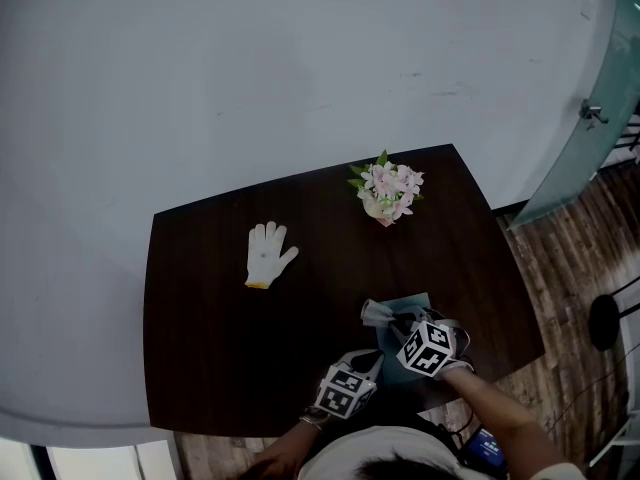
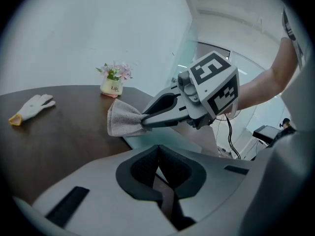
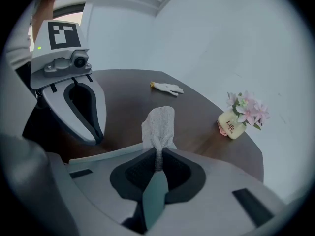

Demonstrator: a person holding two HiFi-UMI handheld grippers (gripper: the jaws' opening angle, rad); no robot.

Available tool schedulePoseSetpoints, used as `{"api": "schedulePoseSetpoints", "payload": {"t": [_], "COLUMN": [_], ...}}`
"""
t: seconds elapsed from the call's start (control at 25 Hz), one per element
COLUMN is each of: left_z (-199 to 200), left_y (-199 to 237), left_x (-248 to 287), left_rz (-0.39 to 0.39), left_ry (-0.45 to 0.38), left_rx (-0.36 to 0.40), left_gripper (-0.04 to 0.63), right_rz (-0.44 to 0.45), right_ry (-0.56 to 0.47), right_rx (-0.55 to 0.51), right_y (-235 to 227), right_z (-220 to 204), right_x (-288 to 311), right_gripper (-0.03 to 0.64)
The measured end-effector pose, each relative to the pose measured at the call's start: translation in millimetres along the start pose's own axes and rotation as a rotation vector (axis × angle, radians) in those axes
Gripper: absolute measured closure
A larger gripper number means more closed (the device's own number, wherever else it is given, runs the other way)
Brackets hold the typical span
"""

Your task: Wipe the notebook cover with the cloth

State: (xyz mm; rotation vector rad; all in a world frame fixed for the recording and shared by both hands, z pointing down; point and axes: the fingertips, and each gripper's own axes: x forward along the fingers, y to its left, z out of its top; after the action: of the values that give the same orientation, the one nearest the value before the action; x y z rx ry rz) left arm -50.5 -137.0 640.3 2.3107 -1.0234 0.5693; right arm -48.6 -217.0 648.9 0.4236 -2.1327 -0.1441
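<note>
A pale teal notebook [image 1: 416, 304] lies near the front right edge of the dark table [image 1: 220, 328]. My right gripper [image 1: 392, 320] is shut on a bunched grey cloth [image 1: 374, 313], which it holds just over the notebook's far left corner. In the right gripper view the cloth [image 3: 160, 124] sticks up from between the pads of the right gripper [image 3: 157, 156]. My left gripper [image 1: 375, 364] is shut, its tips at the notebook's near edge, with nothing visible between them. In the left gripper view the notebook [image 2: 152, 140] lies just past the left gripper [image 2: 157, 149], with the cloth [image 2: 120, 119] beyond.
A white work glove [image 1: 266, 253] lies on the table at the left. A small pot of pink flowers [image 1: 388, 190] stands near the far edge. A glass panel [image 1: 590, 118] and wood floor lie to the table's right.
</note>
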Motion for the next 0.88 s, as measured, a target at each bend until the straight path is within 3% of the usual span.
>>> {"api": "schedulePoseSetpoints", "payload": {"t": [0.4, 0.88], "left_z": [-17, -27], "left_y": [15, 14], "left_x": [18, 29], "left_rz": [-0.015, -0.017], "left_ry": [0.067, 0.147], "left_rx": [-0.028, -0.024], "left_gripper": [0.577, 0.577], "right_rz": [0.033, 0.018], "right_ry": [0.099, 0.143], "right_rx": [-0.010, -0.019], "right_y": [-7, -10], "right_z": [-10, -15], "right_x": [30, 32], "right_gripper": [0.571, 0.571]}}
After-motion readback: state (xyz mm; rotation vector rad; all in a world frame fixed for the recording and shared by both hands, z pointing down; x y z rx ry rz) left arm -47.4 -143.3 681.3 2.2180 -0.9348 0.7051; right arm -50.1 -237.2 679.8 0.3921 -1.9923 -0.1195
